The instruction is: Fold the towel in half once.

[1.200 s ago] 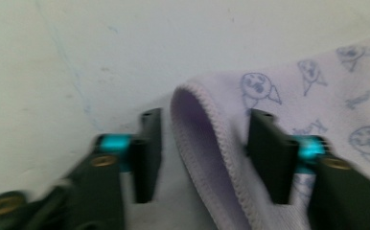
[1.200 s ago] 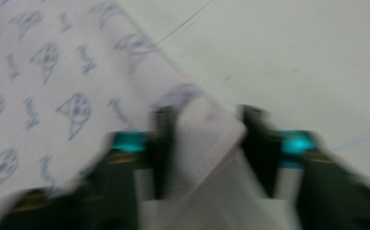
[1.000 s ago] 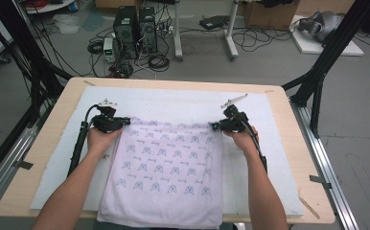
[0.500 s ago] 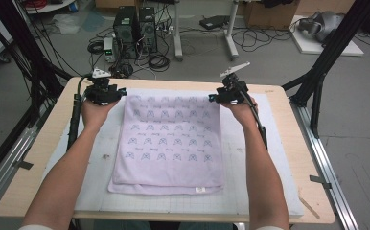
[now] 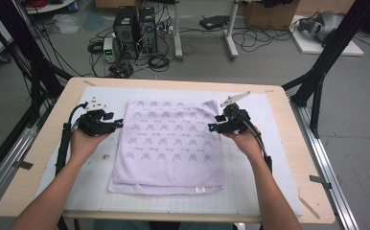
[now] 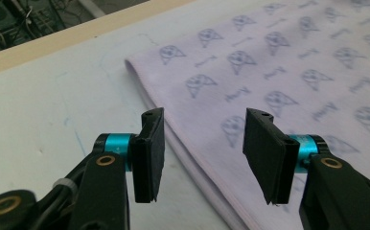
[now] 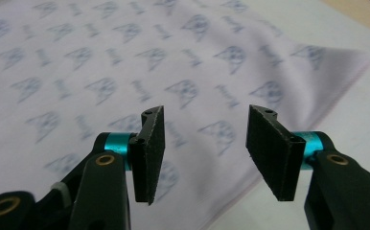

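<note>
**Lilac cloth folded once, both my jaws free of it**

Lilac cloth (image 5: 167, 143) lies flat on the white mat (image 5: 269, 182) in the middle of the table (image 5: 44, 158), doubled over so that the upper layer stops just short of the lower one along the near edge, where a small label shows. Its long axis, as it lies now, runs away from me, from the near edge to the fold at the far side.

My left gripper (image 5: 117, 123) sits just off the cloth's left edge, and my right gripper (image 5: 212, 127) sits over the right edge; both point inward across the cloth toward each other. My left gripper's jaws have just been opening, and in the left gripper view they stand apart with nothing between the pads, the doubled left edge of the cloth running just below them. My right gripper's jaws also stand apart and empty, above the printed surface near the far right corner (image 7: 351, 60). I think that corner lies a little lifted, though the blur makes it hard to say.

Both hands are about equally near, each to its own side. Any next fold across the long axis would start from these side edges, so each gripper has its edge directly under or beside it. My forearms come in low from the near side, wrists turned inward.
</note>
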### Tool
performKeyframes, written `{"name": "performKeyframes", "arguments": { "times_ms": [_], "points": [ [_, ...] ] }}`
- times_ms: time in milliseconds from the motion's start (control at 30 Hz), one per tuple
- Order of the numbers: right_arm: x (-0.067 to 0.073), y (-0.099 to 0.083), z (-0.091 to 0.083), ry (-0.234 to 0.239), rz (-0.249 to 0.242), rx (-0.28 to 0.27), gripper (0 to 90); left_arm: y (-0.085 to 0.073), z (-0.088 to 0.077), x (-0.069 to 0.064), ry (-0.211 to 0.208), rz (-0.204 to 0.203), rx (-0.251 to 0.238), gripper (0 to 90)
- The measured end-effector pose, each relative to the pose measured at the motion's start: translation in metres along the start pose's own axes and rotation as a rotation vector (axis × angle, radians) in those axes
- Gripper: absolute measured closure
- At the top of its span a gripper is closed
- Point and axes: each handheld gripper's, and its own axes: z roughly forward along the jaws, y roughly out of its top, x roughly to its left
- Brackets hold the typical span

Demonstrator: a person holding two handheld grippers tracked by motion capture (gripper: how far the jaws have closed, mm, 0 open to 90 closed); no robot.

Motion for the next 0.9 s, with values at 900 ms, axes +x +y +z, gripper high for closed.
{"name": "performKeyframes", "arguments": {
  "times_ms": [900],
  "points": [
    [0.098, -0.104, -0.002, 0.169, -0.127, 0.008, 79.7, -0.098, -0.048, -0.074, -0.285, 0.161, 0.063, 77.4]
  ]
}}
